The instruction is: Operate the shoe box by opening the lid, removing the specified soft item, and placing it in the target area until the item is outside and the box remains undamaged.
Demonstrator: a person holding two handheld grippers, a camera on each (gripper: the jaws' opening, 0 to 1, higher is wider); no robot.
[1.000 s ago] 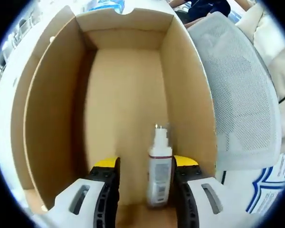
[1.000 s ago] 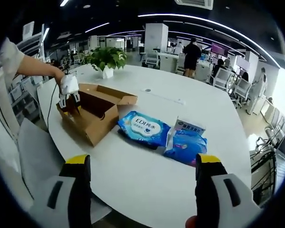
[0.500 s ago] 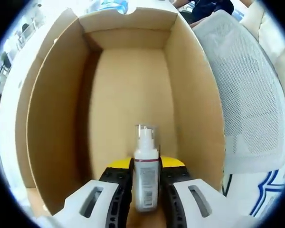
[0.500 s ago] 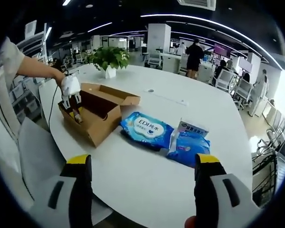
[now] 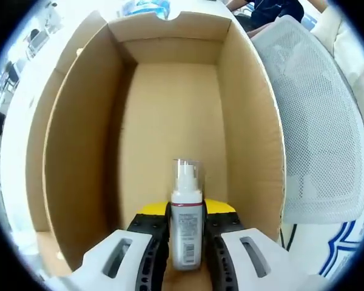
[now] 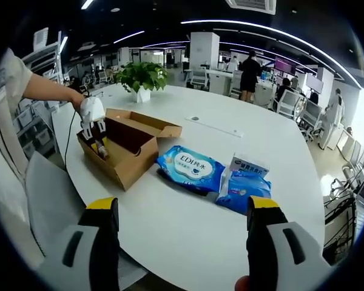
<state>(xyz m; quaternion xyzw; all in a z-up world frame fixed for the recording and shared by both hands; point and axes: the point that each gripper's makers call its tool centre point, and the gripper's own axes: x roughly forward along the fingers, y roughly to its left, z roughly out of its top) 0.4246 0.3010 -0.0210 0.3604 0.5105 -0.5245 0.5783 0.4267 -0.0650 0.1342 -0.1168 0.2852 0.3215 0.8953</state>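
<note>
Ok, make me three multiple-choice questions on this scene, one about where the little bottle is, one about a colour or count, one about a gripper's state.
1. Where is the spray bottle?
A. On the table beside the plant
B. Inside the cardboard shoe box, between the left gripper's jaws
C. On the mesh chair

2. How many blue packs lie on the white table beside the box?
A. Two
B. Five
C. None

3. How does the right gripper stand?
A. Shut on a pack
B. Shut on the lid
C. Open, holding nothing

Answers: 1 B, the jaws clamp the bottle over the box floor. 2 A, two packs lie side by side. 3 C, its jaws stand wide apart above the table.
</note>
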